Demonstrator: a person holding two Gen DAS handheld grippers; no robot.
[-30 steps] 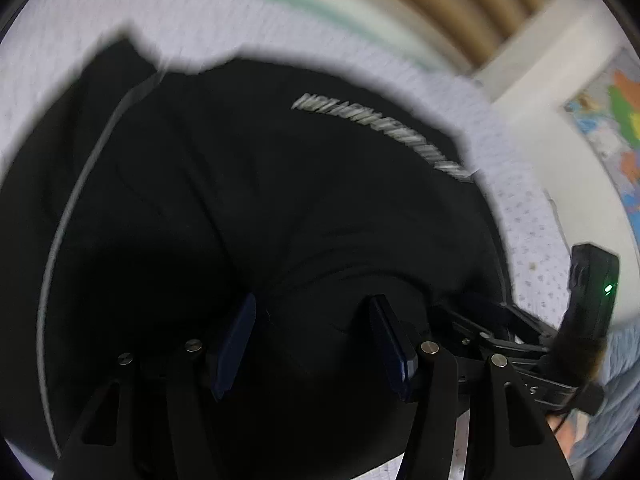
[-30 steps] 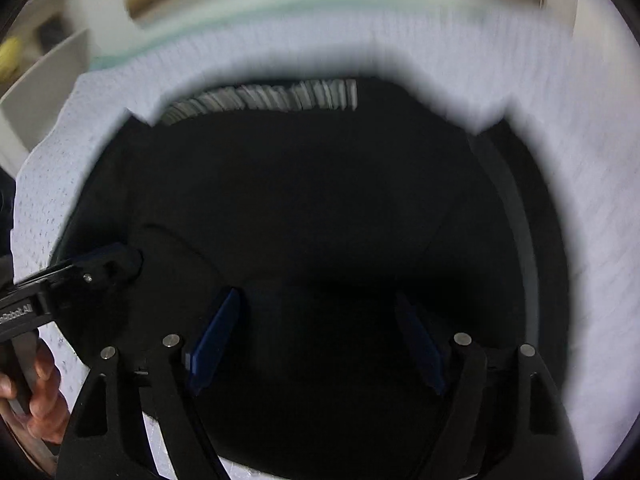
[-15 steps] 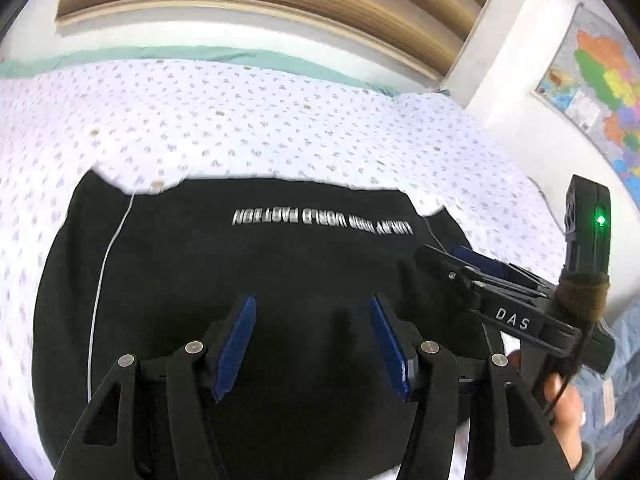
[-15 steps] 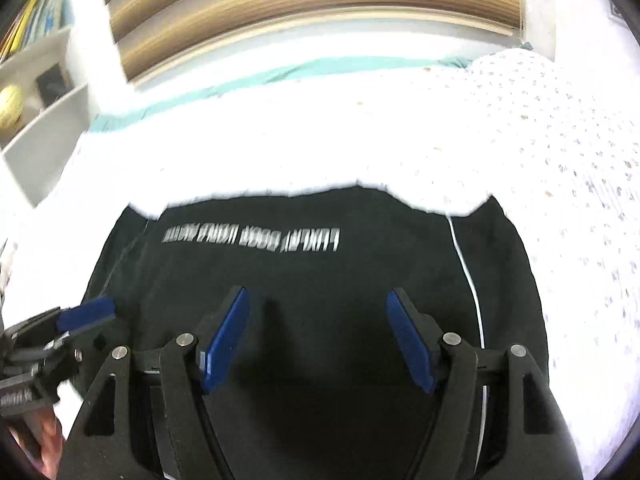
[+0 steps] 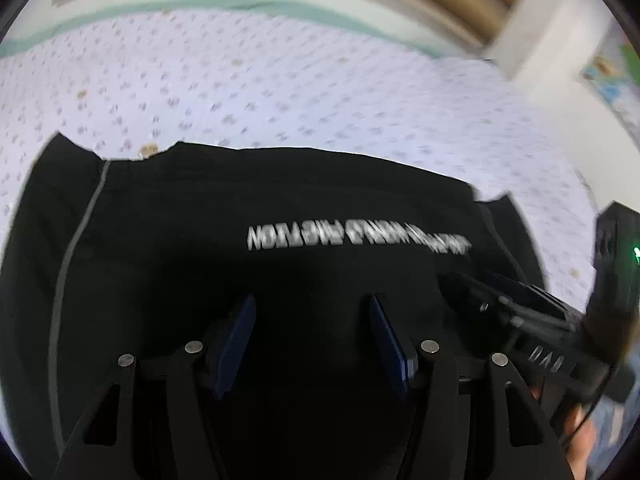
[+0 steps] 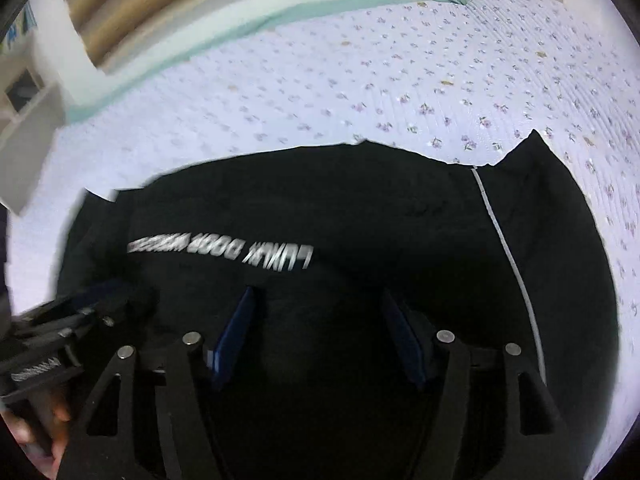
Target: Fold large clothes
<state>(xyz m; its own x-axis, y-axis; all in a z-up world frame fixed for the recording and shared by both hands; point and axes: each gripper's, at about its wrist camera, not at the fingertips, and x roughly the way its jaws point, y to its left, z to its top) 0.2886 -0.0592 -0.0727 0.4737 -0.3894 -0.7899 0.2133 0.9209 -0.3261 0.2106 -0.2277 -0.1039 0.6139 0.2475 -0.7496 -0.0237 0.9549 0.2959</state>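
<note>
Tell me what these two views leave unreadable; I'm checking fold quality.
- White lettering on the black garment: motion-blurred in both wrist views.
- Garment's near edge: hidden behind the open left gripper and open right gripper.
- Garment's left side: cut off by the left view's edge.

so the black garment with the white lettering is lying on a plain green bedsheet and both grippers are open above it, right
Not quite. The bedsheet is not plain green: it is pale lilac with a small floral print, as the right wrist view shows most clearly. The rest holds: the black garment with white lettering lies on it, and the left gripper and right gripper are both open over it.
</note>
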